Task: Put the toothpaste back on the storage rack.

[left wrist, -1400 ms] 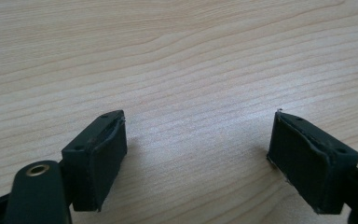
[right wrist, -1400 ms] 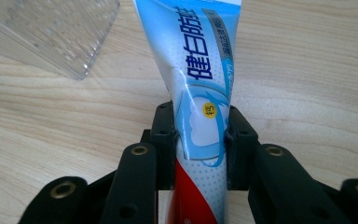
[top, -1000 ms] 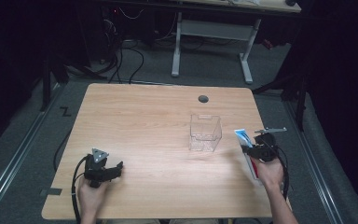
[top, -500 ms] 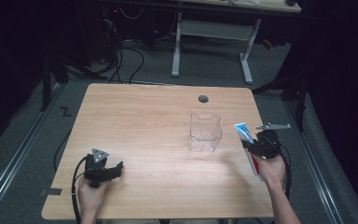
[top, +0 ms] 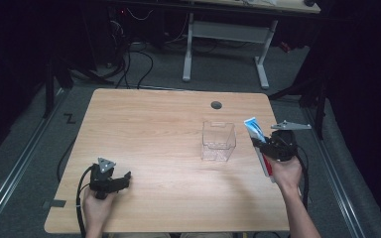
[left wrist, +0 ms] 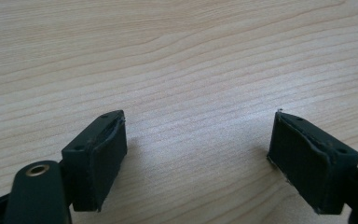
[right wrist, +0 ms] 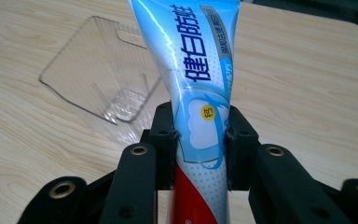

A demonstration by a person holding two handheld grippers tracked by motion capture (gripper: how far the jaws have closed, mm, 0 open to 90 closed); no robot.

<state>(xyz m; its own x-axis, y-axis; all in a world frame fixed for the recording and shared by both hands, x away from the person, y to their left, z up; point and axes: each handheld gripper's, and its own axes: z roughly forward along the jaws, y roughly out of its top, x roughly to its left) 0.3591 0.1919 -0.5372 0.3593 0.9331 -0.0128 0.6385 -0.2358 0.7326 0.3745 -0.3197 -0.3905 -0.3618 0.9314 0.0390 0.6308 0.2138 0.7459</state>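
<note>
A blue, white and red toothpaste tube (right wrist: 200, 88) is clamped between the jaws of my right gripper (right wrist: 199, 140), its flat end pointing away from me. In the high view the right gripper (top: 265, 144) holds the toothpaste tube (top: 254, 130) off the table near the right edge, just right of a clear plastic box (top: 218, 141) standing open-topped. That clear box (right wrist: 105, 74) lies ahead and to the left in the right gripper view. My left gripper (top: 121, 179) rests on the table at the front left, and its jaws (left wrist: 200, 158) stand wide apart with only bare wood between them.
The wooden table (top: 149, 129) has a round cable hole (top: 216, 105) near its far edge. Beyond the table stand a white desk frame (top: 228, 44) and cables on a dark floor. The right table edge (top: 278, 163) runs close by the right hand.
The right gripper has risen with the toothpaste tube and shifted slightly toward the clear box. The left gripper has stayed put.
</note>
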